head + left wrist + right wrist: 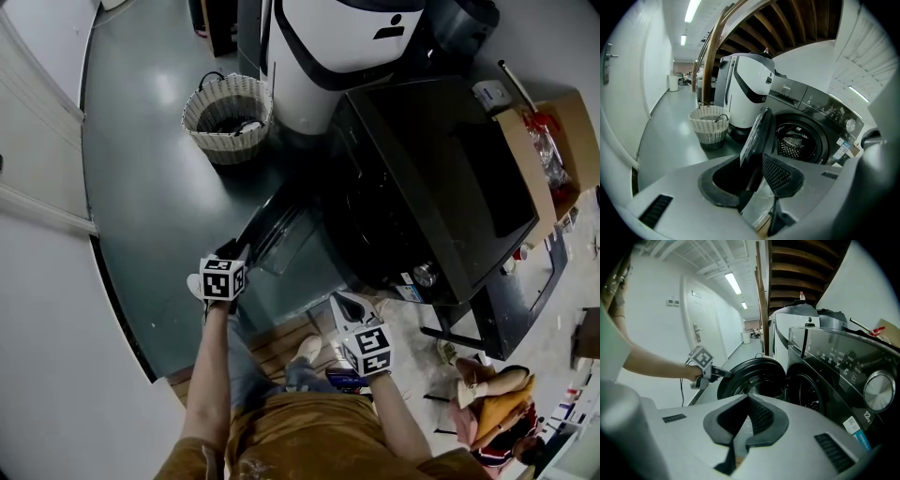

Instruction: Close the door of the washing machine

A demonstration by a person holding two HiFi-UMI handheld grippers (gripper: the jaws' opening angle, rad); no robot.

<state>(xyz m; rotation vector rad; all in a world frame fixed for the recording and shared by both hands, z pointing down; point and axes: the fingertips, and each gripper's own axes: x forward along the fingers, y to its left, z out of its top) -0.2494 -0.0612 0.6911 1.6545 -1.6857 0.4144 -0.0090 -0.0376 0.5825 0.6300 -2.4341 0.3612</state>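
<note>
Washing machine door (281,234) left ajar beside open floor (150,187).
Its edge is bracketed by left gripper (747,161) jaws, parted; right gripper (749,397) jaws are closed together.

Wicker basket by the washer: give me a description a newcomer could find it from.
Start at the black front-loading washing machine with its round door swung open. Beside the machine stands a tall white-and-black appliance, and the basket sits on the grey floor next to that. It is the only woven thing there: pale, round, open-topped, darker at the base.
</note>
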